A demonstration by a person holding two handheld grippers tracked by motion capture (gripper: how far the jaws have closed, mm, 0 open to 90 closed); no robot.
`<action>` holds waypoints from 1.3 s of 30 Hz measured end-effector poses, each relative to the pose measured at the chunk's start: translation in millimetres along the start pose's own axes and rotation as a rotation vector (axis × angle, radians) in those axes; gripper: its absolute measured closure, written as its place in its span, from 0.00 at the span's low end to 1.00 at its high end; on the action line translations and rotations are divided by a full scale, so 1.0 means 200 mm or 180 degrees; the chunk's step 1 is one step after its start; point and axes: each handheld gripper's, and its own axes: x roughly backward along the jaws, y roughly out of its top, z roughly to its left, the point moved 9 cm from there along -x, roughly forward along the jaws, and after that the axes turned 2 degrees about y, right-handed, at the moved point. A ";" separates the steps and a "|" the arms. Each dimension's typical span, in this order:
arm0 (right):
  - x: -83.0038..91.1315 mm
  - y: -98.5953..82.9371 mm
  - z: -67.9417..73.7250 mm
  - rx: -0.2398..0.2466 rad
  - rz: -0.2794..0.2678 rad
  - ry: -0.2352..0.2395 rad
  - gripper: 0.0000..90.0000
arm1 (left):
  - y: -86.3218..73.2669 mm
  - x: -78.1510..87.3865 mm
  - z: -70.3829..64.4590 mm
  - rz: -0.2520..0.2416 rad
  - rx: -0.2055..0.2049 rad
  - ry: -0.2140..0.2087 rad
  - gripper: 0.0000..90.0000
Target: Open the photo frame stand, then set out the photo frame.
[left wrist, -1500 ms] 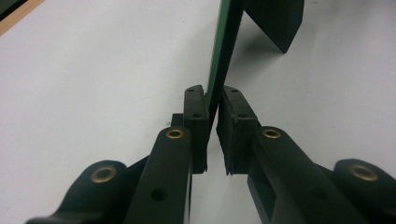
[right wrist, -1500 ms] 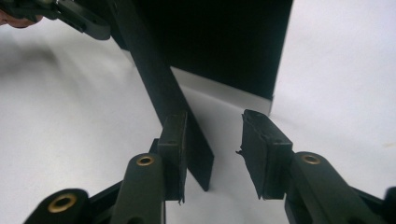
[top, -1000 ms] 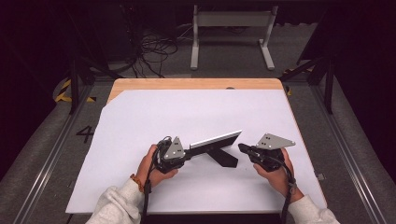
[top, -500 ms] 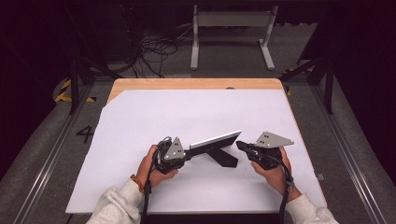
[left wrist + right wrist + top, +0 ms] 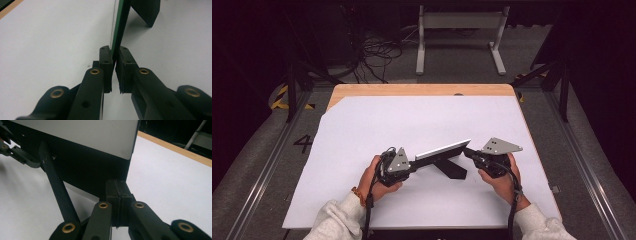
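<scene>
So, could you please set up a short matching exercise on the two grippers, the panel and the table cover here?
Things:
1. left gripper
2. right gripper
3. panel
4. table cover

Descriptions:
A. plain white sheet
B. jaws pressed together by the panel's corner
C. propped on a black stand
D. jaws clamped on a thin green edge

Pairs: 1-D, 2-B, 3-C, 4-A

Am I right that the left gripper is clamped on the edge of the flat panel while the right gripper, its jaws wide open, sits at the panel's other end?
Not quite: the right gripper has its jaws pressed together, not wide open, as the right gripper view shows. The rest holds: the left gripper is clamped on the edge of the flat panel, with the right gripper at the other end.
</scene>
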 end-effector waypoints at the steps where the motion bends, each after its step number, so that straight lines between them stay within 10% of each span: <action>1: 0.00 0.00 0.00 0.0011 -0.0004 -0.0004 1.00 | 0.00 0.00 0.00 0.0006 -0.0010 0.0007 0.93; 39: -0.12 0.07 0.02 0.0112 -0.0076 0.0004 1.00 | 0.01 0.02 -0.11 -0.0006 -0.0090 -0.0131 0.89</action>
